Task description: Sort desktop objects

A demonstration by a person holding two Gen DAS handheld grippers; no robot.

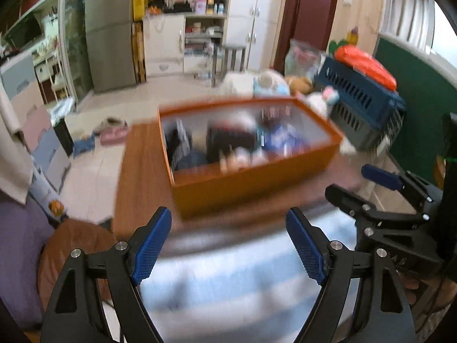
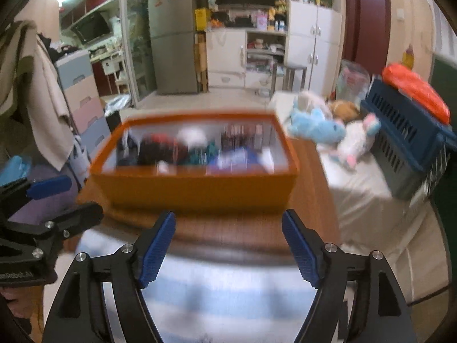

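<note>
Orange storage box (image 1: pixel 251 154) sits on the wooden table (image 1: pixel 142 188) ahead of both grippers, its contents too smeared by motion blur to name. Beneath the fingers lies a blurred blue-and-white surface. Left gripper (image 1: pixel 228 245) and right gripper (image 2: pixel 228 245) both stand wide apart, holding nothing and touching nothing.

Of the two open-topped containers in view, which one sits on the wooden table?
The orange box directly ahead of both open grippers; the dark blue slatted crate stands off to the right, beyond the table.
</note>
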